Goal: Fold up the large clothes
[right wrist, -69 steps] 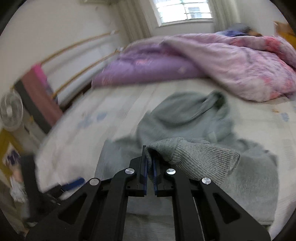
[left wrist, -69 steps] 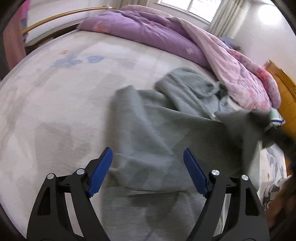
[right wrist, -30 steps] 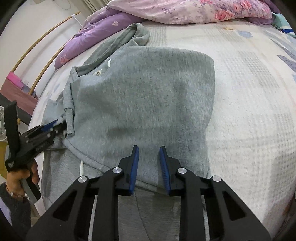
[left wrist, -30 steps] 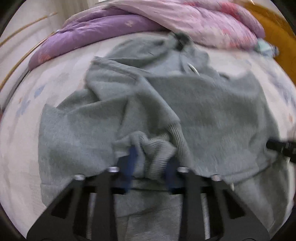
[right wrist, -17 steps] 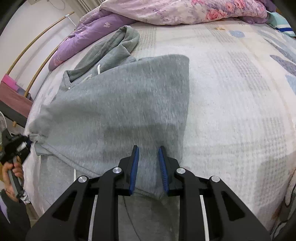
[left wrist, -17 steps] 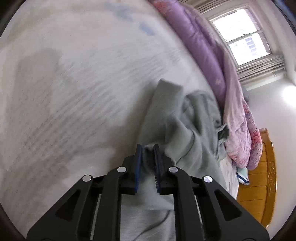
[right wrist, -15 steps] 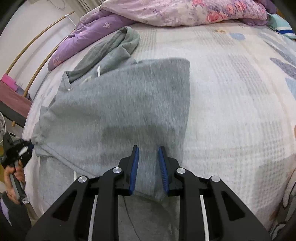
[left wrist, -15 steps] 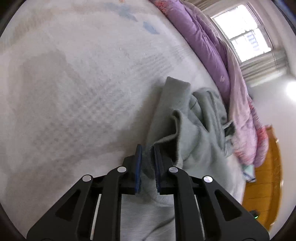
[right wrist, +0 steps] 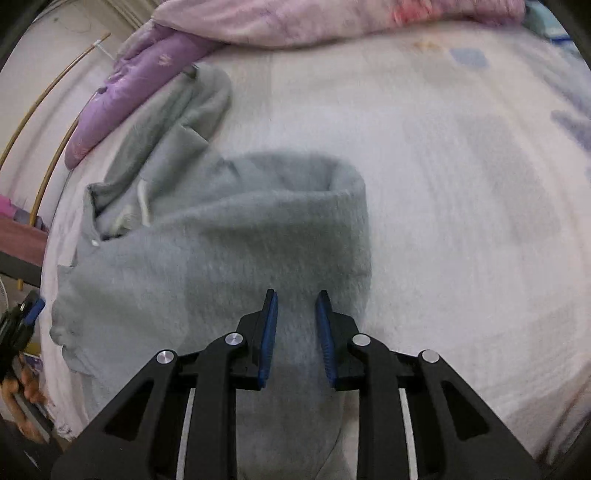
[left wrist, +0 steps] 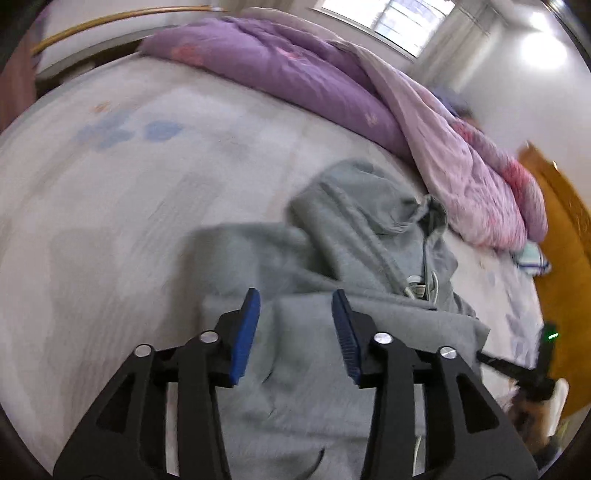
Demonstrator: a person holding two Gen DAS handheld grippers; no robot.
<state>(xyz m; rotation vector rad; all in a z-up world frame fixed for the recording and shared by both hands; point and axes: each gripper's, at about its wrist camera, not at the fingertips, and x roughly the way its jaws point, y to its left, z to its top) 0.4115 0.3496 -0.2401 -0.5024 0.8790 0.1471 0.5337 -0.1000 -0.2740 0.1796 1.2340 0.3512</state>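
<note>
left gripper (left wrist: 295, 314) has just sprung open, empty over the grey hoodie (right wrist: 229, 251), right gripper (right wrist: 295, 317) loosening around its hem, so the fold could slump toward the purple duvet (left wrist: 295, 77).

purple quilt (left wrist: 303, 74) | pink quilt (left wrist: 480, 166) | wooden headboard (left wrist: 569, 236) | window (left wrist: 384, 11)

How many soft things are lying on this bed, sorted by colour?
Grey: 1, the hoodie
Purple: 1, the quilt
Pink floral: 1, the duvet
Striped white and blue: 1, a folded cloth at the bed's edge, too blurred to name
Total: 4
</note>
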